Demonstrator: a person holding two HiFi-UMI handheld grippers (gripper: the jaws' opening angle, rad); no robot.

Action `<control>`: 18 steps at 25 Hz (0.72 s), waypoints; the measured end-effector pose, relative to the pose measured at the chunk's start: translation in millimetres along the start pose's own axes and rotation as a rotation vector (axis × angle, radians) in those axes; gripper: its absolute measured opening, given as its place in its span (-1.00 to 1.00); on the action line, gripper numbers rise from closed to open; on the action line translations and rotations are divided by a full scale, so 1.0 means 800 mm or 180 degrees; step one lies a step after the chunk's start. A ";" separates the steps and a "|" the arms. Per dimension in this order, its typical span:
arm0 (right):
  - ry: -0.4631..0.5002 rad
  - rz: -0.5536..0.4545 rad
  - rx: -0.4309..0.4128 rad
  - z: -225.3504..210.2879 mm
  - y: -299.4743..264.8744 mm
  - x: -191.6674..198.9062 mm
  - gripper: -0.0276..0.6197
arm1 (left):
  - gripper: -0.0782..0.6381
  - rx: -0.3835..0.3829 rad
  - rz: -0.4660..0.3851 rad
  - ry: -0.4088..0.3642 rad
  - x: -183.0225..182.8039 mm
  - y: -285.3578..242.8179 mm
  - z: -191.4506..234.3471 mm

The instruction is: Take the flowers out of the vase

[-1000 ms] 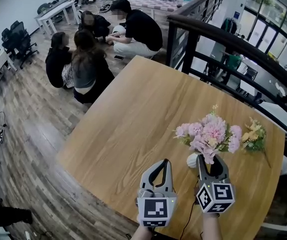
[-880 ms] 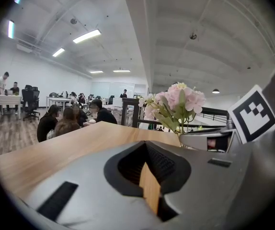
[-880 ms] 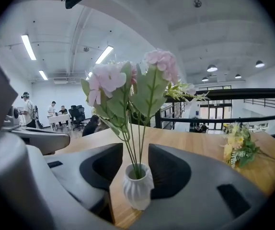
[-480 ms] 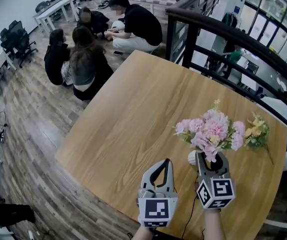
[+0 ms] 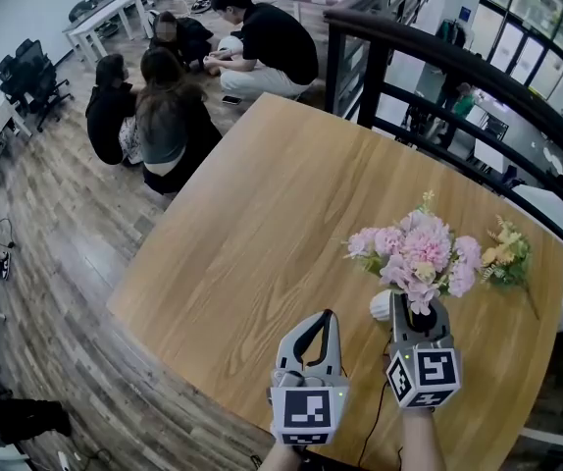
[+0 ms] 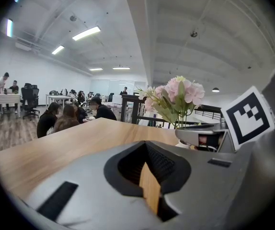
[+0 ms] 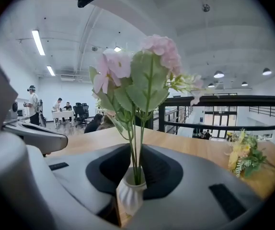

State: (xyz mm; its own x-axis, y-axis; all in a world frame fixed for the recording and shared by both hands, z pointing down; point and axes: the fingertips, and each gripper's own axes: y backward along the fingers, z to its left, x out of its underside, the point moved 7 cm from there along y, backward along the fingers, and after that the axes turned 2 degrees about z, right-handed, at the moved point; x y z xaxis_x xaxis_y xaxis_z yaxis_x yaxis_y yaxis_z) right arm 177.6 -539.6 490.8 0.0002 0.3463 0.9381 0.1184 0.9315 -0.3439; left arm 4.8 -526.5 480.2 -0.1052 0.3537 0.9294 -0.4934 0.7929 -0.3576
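Observation:
A bunch of pink flowers (image 5: 414, 253) with green stems stands in a small white ribbed vase (image 5: 380, 308) on the round wooden table (image 5: 262, 224). My right gripper (image 5: 411, 307) is at the vase, below the blooms. In the right gripper view the vase (image 7: 129, 193) sits between the jaws, which are closing on it and touch its sides; the stems and pink flowers (image 7: 142, 75) rise above. My left gripper (image 5: 323, 319) hovers just left of the vase, shut and holding nothing. In the left gripper view the pink flowers (image 6: 176, 92) show to the right.
A loose yellow flower bunch (image 5: 502, 258) lies on the table to the right of the vase. A black railing (image 5: 438, 67) runs behind the table. Several people (image 5: 164, 116) sit on the floor beyond the table's far left edge.
The right gripper's jaws have narrowed from wide open onto the vase. The left gripper has kept still.

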 end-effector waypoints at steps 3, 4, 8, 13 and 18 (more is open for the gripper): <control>0.0039 -0.0017 0.0003 0.001 0.000 -0.001 -0.70 | -0.70 -0.0006 0.0008 0.0005 0.001 0.000 -0.001; 0.0049 -0.0023 0.0007 0.001 -0.001 -0.001 -0.72 | -0.70 -0.0006 0.0011 0.0009 0.002 0.000 -0.001; 0.0010 -0.0076 0.0013 0.000 0.000 -0.005 -0.74 | -0.70 0.0005 0.0005 0.0015 0.001 0.001 -0.004; -0.0004 -0.0201 0.0033 0.004 0.009 -0.025 -0.75 | -0.70 -0.0001 -0.0034 0.0012 -0.004 0.008 -0.002; -0.0002 -0.0346 0.0039 0.002 0.020 -0.053 -0.76 | -0.70 -0.0002 -0.0121 -0.0011 -0.021 0.011 -0.007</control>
State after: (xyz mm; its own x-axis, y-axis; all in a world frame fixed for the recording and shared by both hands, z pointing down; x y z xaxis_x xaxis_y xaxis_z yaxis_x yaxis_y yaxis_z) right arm 177.7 -539.5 445.6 -0.0125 0.2431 0.9699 0.1056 0.9649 -0.2405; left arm 7.3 -522.4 460.4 -0.0893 0.3216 0.9427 -0.4966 0.8060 -0.3220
